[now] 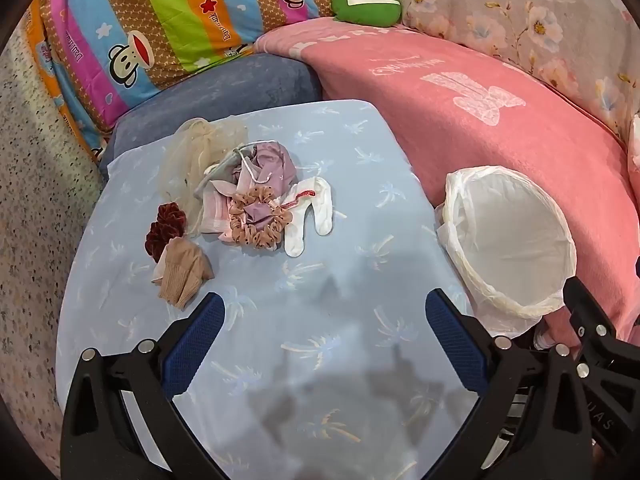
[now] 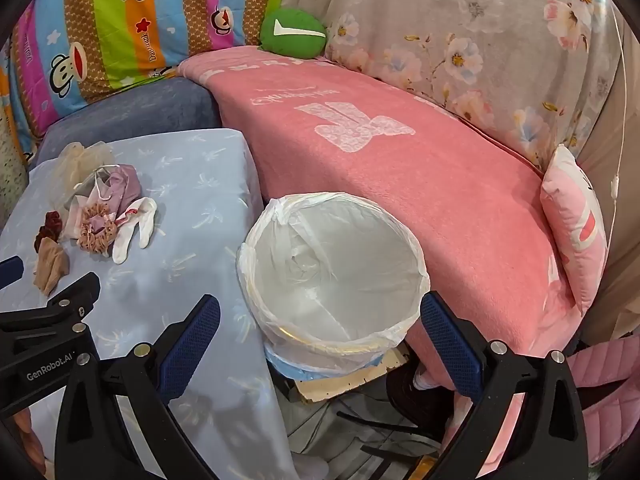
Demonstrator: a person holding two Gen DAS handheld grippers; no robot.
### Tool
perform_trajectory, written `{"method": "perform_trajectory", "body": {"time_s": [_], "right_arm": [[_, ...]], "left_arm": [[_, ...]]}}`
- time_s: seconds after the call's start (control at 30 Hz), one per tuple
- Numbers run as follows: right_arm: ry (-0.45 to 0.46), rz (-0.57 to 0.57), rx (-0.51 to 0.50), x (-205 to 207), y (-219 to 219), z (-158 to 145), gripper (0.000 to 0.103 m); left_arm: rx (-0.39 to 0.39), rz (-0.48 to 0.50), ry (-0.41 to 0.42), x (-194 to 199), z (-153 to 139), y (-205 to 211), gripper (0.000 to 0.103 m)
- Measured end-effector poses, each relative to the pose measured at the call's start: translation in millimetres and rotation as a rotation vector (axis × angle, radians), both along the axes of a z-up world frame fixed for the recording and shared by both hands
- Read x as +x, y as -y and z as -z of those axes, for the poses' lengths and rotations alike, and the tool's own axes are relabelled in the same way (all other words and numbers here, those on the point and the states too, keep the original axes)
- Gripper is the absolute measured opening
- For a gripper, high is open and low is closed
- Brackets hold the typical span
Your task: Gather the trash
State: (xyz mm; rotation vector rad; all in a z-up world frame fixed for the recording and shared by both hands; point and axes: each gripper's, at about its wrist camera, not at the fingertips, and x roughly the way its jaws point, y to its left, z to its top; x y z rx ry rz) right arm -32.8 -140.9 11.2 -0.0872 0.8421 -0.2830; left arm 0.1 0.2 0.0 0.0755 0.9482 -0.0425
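Observation:
A heap of trash lies on the light blue cover [image 1: 320, 248]: a sheer beige net [image 1: 192, 152], a lilac cloth [image 1: 268, 164], a spotted tan scrunchie [image 1: 256, 220], a white glove [image 1: 308, 216], a dark red scrunchie [image 1: 164, 228] and a tan sock [image 1: 182, 276]. A white-lined bin [image 1: 512, 240] stands to the right. My left gripper [image 1: 324, 320] hangs open over bare cover, nearer than the heap. My right gripper [image 2: 320, 324] is open above the near rim of the bin [image 2: 332, 272], nothing between its fingers. The heap [image 2: 100, 216] sits at the left of the right wrist view.
A pink blanket [image 2: 400, 168] covers the seat behind the bin. A striped cartoon quilt [image 1: 160, 20], a green cushion [image 1: 366, 2] and a floral cover [image 2: 460, 40] line the back. A pink pillow [image 2: 576, 220] leans at the right. Clutter lies on the floor under the bin [image 2: 360, 420].

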Motion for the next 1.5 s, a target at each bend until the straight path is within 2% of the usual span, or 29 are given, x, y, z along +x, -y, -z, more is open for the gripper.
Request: {"method": "perform_trajectory", "body": {"time_s": [1.5], "right_arm": [[0.019,-0.025,-0.020,-9,-17,-9,0.097]], "left_arm": [[-0.012,-0.038,0.014,-7,-5,-19,0.096]]}}
